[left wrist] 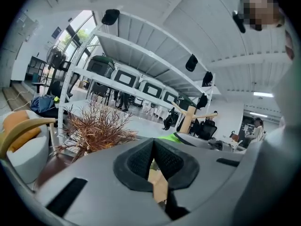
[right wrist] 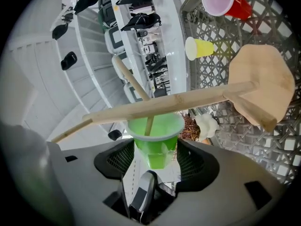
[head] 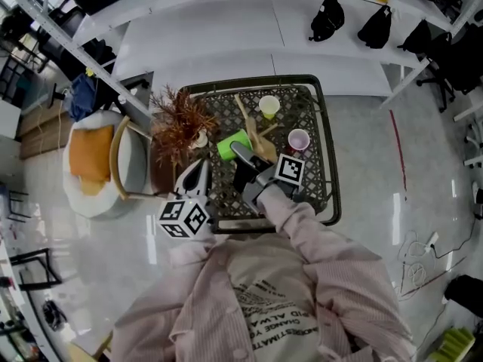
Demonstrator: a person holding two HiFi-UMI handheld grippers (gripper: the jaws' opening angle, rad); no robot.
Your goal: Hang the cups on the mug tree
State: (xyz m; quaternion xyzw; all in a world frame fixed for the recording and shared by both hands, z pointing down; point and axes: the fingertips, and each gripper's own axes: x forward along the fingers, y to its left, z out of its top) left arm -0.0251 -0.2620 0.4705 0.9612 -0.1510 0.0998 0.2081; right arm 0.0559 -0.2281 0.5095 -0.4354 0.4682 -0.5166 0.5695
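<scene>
A wooden mug tree (head: 257,131) stands on the dark woven table (head: 318,196). In the right gripper view its trunk (right wrist: 188,100) crosses the picture and its base (right wrist: 265,81) is at the right. My right gripper (head: 241,155) is shut on a green cup (right wrist: 155,142), held against the tree, with a peg (right wrist: 149,124) reaching into the cup's mouth. A yellow cup (head: 269,105) and a red cup with a pink inside (head: 299,139) stand on the table beyond the tree. At the table's near left edge my left gripper (head: 201,164) is shut with nothing between its pads (left wrist: 141,159).
A dried brown plant (head: 179,123) stands at the table's left edge, with a small white object (right wrist: 207,125) beside it. Left of that is a chair with an orange cushion (head: 92,157). White shelving (head: 226,29) with black bags (head: 326,17) runs along the far side.
</scene>
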